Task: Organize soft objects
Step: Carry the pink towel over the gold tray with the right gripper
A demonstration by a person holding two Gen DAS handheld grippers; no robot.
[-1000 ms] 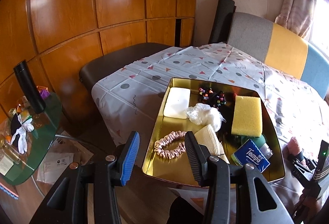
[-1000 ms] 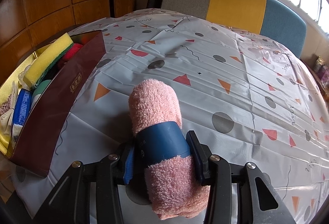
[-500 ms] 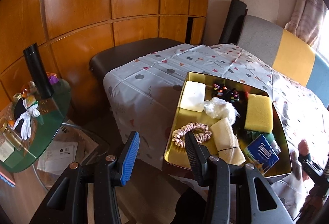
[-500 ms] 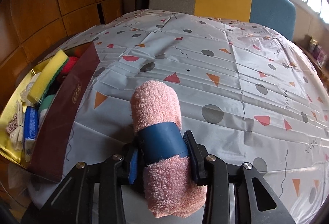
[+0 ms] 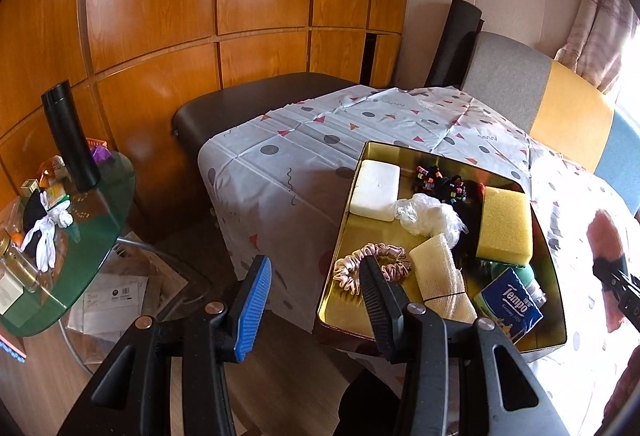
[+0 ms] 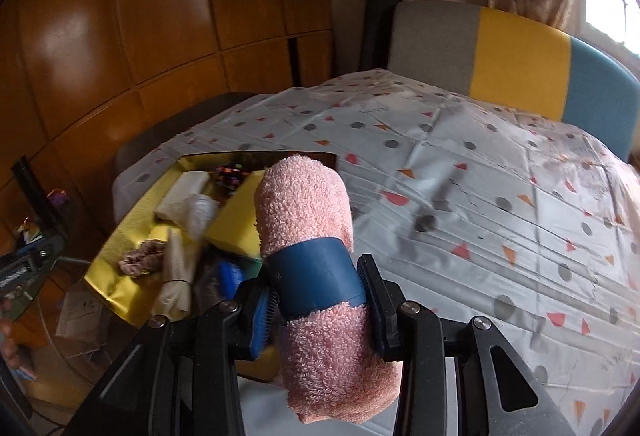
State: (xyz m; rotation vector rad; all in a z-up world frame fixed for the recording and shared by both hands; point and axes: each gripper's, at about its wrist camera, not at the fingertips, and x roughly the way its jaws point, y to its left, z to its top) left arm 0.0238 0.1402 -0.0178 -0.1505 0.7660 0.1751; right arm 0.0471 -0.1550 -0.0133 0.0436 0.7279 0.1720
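Note:
My right gripper (image 6: 316,300) is shut on a rolled pink towel (image 6: 308,212) with a blue band, held in the air above the table, beside the gold tin tray (image 6: 120,232). The towel also shows at the right edge of the left wrist view (image 5: 606,236). The tray (image 5: 352,316) holds a white foam block (image 5: 375,190), a yellow sponge (image 5: 506,226), a pink scrunchie (image 5: 352,268), a cream rolled cloth (image 5: 442,284), a plastic bag (image 5: 430,214), hair ties (image 5: 440,182) and a Tempo tissue pack (image 5: 512,302). My left gripper (image 5: 316,304) is open and empty, off the table's front left corner.
The table has a spotted cloth (image 6: 480,196). A dark bench (image 5: 248,108) and a grey, yellow and blue sofa back (image 6: 520,60) stand behind it. A green glass side table (image 5: 80,228) with a black flask (image 5: 70,140) and clutter stands at left.
My right gripper has lifted the pink towel off the table and swung left toward the tray. My left gripper has drawn back and left, away from the tray, still open.

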